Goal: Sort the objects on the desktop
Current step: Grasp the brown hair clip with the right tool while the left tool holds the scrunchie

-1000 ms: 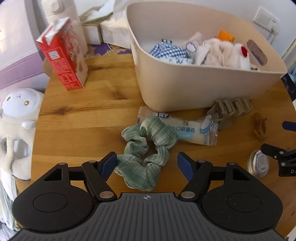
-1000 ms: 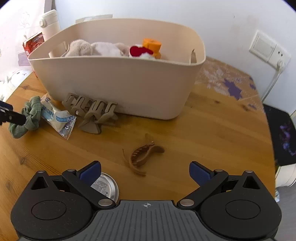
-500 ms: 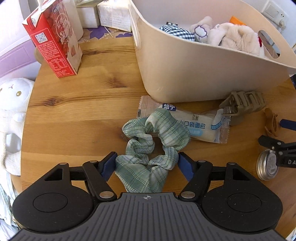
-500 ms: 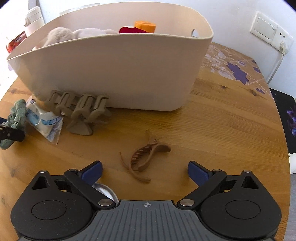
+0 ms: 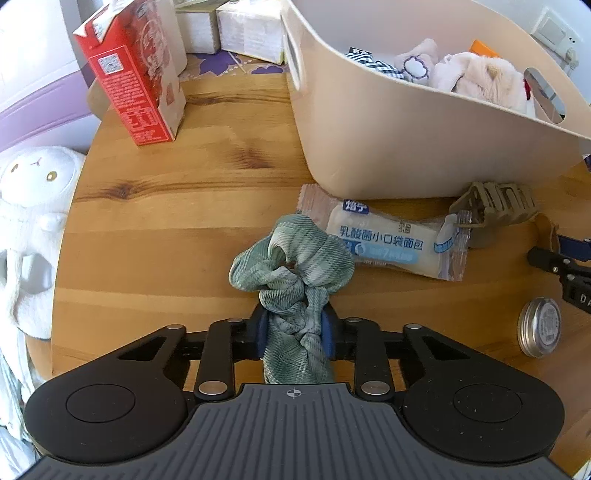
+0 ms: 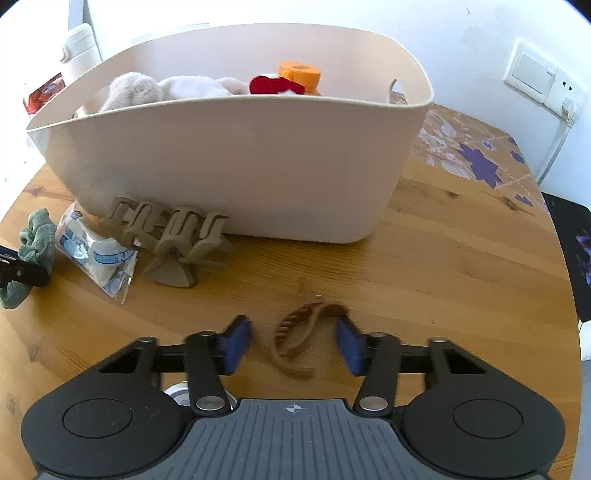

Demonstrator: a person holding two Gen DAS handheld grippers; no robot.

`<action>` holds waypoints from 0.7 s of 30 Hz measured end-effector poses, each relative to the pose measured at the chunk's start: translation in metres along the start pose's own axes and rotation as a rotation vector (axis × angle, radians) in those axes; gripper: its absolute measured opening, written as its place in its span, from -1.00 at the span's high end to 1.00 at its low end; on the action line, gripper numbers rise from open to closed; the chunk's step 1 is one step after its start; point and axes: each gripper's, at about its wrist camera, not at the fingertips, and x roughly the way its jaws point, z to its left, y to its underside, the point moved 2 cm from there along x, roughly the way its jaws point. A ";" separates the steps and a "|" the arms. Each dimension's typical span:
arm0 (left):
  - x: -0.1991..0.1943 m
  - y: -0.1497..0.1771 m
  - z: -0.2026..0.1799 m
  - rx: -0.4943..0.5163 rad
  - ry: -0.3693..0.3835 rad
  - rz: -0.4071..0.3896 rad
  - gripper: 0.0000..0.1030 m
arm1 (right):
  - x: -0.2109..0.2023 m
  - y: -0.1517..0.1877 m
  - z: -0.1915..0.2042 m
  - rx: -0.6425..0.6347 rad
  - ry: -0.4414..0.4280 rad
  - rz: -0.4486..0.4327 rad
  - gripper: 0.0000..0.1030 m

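My left gripper (image 5: 295, 328) is shut on a green plaid scrunchie (image 5: 291, 258), which bunches up between the blue pads on the wooden table (image 5: 166, 229). My right gripper (image 6: 293, 341) is partly closed, its pads on either side of a small brown hair claw (image 6: 295, 334) without touching it. A beige bin (image 6: 236, 162) holds plush toys and an orange cap. A large taupe hair claw (image 6: 170, 236) and a wrapped bread packet (image 5: 388, 236) lie against the bin's front. The scrunchie also shows in the right wrist view (image 6: 29, 251).
A red carton (image 5: 136, 74) stands at the back left. A white plush toy (image 5: 29, 206) sits off the table's left edge. A round metal tin (image 5: 539, 326) lies at the right, near the right gripper. Tissue packs (image 5: 247, 33) lie behind the bin.
My left gripper has closed on the scrunchie and squeezed it. My right gripper has moved forward over the small brown claw and its jaws have narrowed around it.
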 end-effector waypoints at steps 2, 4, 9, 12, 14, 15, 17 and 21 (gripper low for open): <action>-0.002 0.005 0.001 -0.002 -0.002 -0.002 0.53 | -0.001 0.001 0.001 0.003 0.000 0.002 0.31; -0.004 0.009 0.003 -0.001 -0.004 -0.004 0.56 | -0.003 0.003 0.002 0.006 0.003 0.000 0.31; -0.010 0.007 0.005 0.000 -0.013 -0.013 0.57 | -0.009 0.009 0.005 0.010 0.019 -0.006 0.32; -0.015 0.009 0.007 0.004 -0.013 -0.023 0.57 | -0.013 0.013 0.001 0.006 0.025 -0.014 0.32; -0.019 0.010 0.007 0.007 -0.010 -0.030 0.57 | -0.017 0.013 0.002 0.009 0.029 -0.024 0.32; -0.021 0.011 0.007 0.010 -0.008 -0.033 0.57 | -0.020 0.014 0.003 0.011 0.031 -0.032 0.32; -0.025 0.012 0.006 0.010 -0.001 -0.041 0.57 | -0.023 0.012 0.003 0.012 0.031 -0.043 0.32; -0.032 0.013 0.004 0.010 0.023 -0.058 0.57 | -0.031 0.011 0.000 0.009 0.026 -0.070 0.32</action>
